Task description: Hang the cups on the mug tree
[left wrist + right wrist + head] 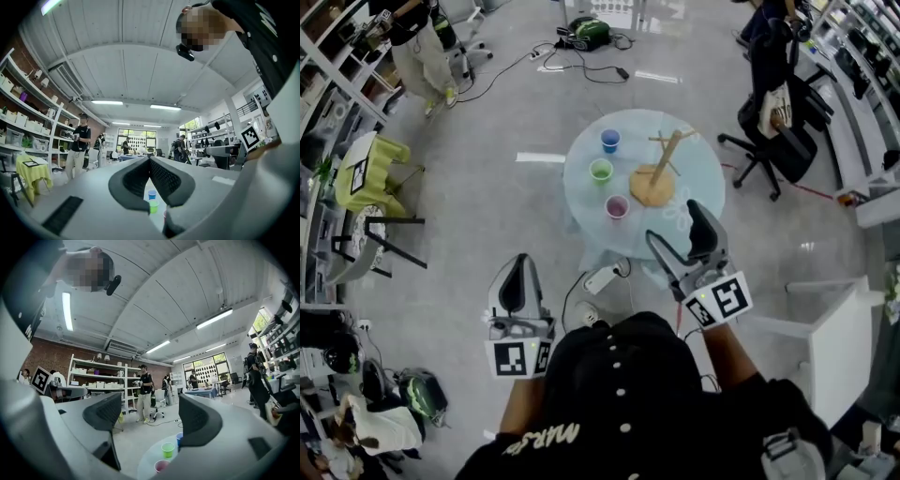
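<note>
Left claw: jaws together at the tips, nothing between them; in the left gripper view only a narrow V shows nearer the camera.
Right claw: jaws wide apart and empty; touching nothing in the right gripper view.
Cups: blue cup, green cup and pink cup, upright in a loose row on the left half of the tabletop, each apart from the next.
Mug tree: wooden, on a round base just right of the cups, pegs bare.
Tabletop: round, pale and glassy, well ahead of both claws.
Room: grey floor with cables and a white power strip at the table's foot; black office chair to the right; shelves against a brick wall.
Hands: both held low and close to the body; left over bare floor, right further forward, by the near rim of the tabletop.
</note>
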`<state>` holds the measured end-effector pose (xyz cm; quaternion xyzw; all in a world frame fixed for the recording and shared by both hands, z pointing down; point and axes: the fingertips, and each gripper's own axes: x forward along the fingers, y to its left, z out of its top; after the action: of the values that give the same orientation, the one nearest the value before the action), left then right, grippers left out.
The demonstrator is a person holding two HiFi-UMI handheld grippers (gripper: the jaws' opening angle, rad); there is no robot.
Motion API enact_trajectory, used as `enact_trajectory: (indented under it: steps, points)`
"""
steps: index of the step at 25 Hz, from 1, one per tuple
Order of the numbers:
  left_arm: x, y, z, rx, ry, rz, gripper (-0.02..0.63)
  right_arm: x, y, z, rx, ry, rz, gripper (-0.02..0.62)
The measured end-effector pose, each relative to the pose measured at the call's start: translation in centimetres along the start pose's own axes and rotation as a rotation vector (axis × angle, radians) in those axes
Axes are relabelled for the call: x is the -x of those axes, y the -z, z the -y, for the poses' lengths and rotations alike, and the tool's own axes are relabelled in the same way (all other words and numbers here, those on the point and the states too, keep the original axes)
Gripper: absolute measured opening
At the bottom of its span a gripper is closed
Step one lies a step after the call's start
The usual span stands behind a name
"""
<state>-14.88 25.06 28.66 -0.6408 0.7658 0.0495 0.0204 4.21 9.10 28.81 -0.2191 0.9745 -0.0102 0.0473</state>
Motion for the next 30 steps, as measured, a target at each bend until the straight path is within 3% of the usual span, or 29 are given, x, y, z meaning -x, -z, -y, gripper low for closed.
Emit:
enact_trajectory:
  steps: [5,9,17,21,25,30]
  points:
    - [-2.2,1.3,-1.7,0.034,0.049,-0.019,-0.002,-2.0,1.7,0.3,-0.014,0.018,-0.036,0.374]
    - [-5.5,2.7,-1.4,0.047,0.048,-0.055,-0.002,-3.7,3.8,2.9,-0.039,0.007,-0.076,0.377]
    - [-11.0,3.5,1.2,0.033,0.037,-0.085,-0.002,-6.3,11.9,6.9,-0.067,-0.071,-0.236,0.380]
    - [-13.3,4.9,1.9,0.022,0.025,-0.121,-0.002,-7.5,16.8,8.2,-0.090,-0.101,-0.364,0.388]
    - [-14.3,7.0,2.4,0.020,0.008,-0.172,-0.002,-9.3,21.4,8.6,-0.105,-0.158,-0.400,0.390]
    - [-14.3,9.2,2.7,0.022,-0.026,-0.224,-0.002,-9.4,31.0,9.5,-0.040,-0.194,-0.541,0.394]
